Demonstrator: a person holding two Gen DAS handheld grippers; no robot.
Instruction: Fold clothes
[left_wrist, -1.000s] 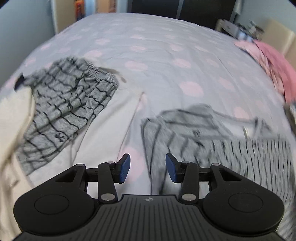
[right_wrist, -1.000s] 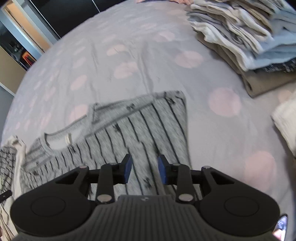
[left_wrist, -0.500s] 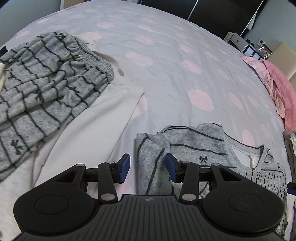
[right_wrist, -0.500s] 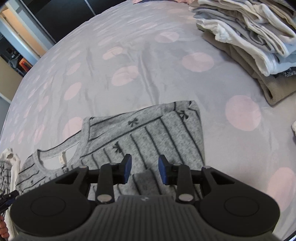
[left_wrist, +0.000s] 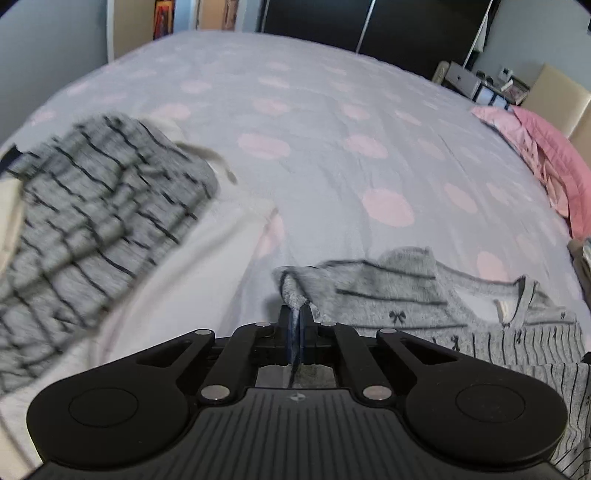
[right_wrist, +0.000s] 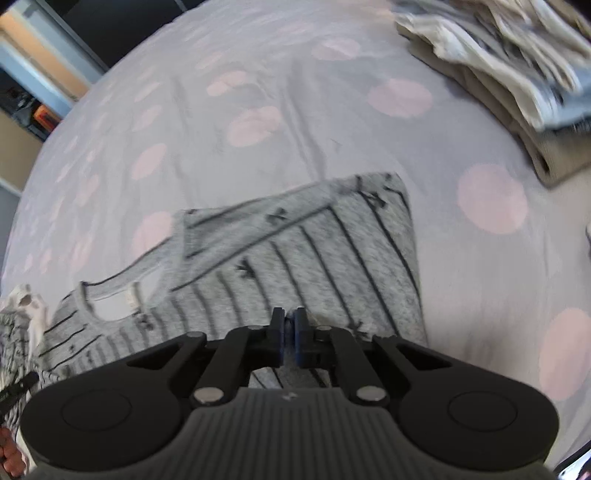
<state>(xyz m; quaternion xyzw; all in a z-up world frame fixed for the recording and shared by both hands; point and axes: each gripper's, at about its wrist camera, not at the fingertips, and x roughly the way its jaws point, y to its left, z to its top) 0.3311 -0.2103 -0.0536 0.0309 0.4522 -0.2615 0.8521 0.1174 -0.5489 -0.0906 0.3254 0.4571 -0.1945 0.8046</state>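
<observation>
Shirt (left_wrist: 461, 325) (grey striped knit) pinched by both tools

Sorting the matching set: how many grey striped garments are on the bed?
2: a grey striped top pinched in both jaws, and grey striped trousers at the left on a white garment. Others may be out of view.

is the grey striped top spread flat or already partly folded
Partly folded: on the grey striped top a sleeve lies folded across the body, neckline showing. The left gripper is shut on its bunched edge.
</observation>
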